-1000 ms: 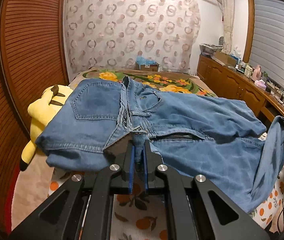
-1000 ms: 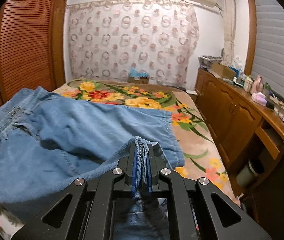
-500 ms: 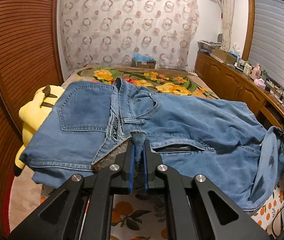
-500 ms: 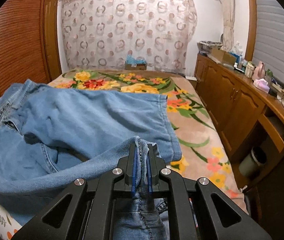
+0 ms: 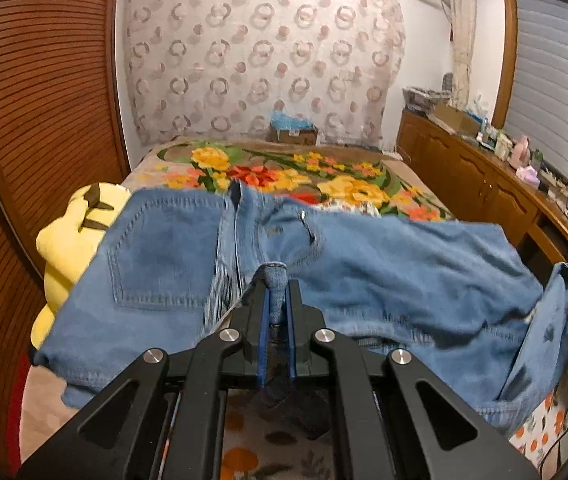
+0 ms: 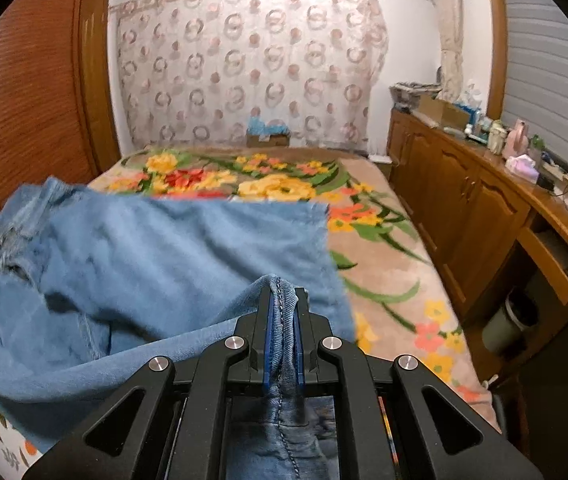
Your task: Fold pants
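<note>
Jeans (image 5: pixel 363 264) spread over the floral bed (image 5: pixel 284 168), near edge lifted. Left gripper (image 5: pixel 276 292) clamped on a waistband fold; right gripper (image 6: pixel 282 304) clamped on a leg hem. Yellow plush (image 5: pixel 72 232) left of the jeans, partly under them.

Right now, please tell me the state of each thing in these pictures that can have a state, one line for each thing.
jeans: partly lifted off the bed, pinched by both grippers
left gripper: shut on the denim
right gripper: shut on a stitched denim edge
yellow plush toy: lying beside the jeans, partly hidden
floral blanket: spread over the bed
</note>
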{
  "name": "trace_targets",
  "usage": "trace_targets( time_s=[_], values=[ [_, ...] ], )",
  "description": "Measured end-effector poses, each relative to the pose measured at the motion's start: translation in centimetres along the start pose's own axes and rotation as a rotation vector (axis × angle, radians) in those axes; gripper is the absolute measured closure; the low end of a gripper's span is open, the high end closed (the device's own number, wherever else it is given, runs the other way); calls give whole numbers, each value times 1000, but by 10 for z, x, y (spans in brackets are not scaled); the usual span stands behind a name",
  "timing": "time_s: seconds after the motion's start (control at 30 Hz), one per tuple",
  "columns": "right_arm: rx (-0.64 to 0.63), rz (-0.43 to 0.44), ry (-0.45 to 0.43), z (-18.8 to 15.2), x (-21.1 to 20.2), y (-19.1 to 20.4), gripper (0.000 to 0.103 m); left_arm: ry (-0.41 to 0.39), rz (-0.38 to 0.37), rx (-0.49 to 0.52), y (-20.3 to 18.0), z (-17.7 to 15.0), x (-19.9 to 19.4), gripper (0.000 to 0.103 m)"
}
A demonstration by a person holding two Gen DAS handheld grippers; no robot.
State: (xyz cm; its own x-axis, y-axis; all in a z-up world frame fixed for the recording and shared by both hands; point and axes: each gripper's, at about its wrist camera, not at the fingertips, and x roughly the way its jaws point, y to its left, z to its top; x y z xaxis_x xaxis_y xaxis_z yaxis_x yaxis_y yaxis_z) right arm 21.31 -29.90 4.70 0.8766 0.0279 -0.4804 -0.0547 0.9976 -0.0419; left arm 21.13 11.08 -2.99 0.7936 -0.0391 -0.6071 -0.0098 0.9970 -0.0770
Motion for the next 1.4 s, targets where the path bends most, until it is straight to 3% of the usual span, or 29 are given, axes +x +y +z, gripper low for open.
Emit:
trace_targets(
  time_s=[0.3,0.77,0.9,1.2,1.37,1.4],
  values=[
    [18,-72,-78,37,-15,-24,95,-49,-9,-17,5,42,20,95],
    [-14,-101,-124,53,25,-12,95,-98,-17,-23,10,104,60,95],
    [-9,-115,-94,55,56,-15,95,-77,1,-28,15,115,89,95],
    [22,-73,106,29,139,-6,95,72,33,-22,12,102,151,95],
    [23,-67,125,21,141,-3,89,105,68,-11,12,95,153,79],
    [21,-72,122,23,140,-3,85,103,67,-10,12,94,151,72]
  ],
)
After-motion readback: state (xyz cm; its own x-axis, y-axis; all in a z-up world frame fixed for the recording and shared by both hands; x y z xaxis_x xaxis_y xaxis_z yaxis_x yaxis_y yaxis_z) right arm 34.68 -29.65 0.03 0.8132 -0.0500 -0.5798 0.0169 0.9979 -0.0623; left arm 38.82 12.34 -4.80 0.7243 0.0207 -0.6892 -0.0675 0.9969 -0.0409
